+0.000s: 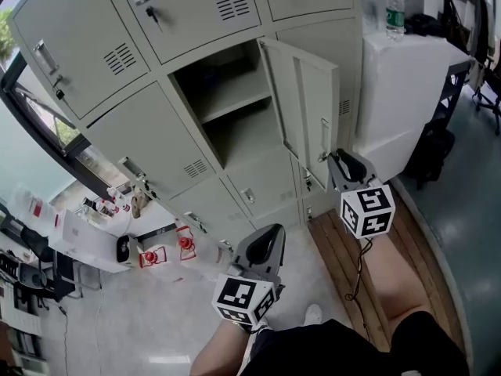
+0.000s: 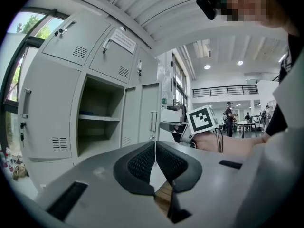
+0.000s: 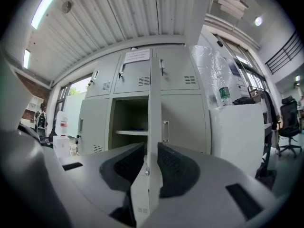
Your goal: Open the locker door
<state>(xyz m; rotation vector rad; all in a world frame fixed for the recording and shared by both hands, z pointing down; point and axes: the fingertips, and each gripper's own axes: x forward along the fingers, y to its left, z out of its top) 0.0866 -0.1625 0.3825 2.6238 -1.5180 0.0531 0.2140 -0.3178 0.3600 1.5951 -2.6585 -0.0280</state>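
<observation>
The grey locker door (image 1: pixel 301 108) stands swung out from its open compartment (image 1: pixel 231 112), whose shelf shows inside. My right gripper (image 1: pixel 337 157) is at the door's free edge beside the handle (image 1: pixel 324 135). In the right gripper view the door (image 3: pixel 154 127) runs edge-on between the pads, and the right gripper (image 3: pixel 151 163) is shut on it. My left gripper (image 1: pixel 266 237) hangs lower and nearer to me, away from the lockers. Its pads meet with nothing between them, so the left gripper (image 2: pixel 155 160) is shut. From there I see the right gripper (image 2: pixel 166 126) at the door (image 2: pixel 148 118).
A white cabinet (image 1: pixel 407 84) with a water bottle (image 1: pixel 395 10) on top stands right of the lockers. A wooden board (image 1: pixel 352 265) lies on the floor under the right arm. Low white boxes (image 1: pixel 86 237) and red-capped containers (image 1: pixel 185 244) sit at the left.
</observation>
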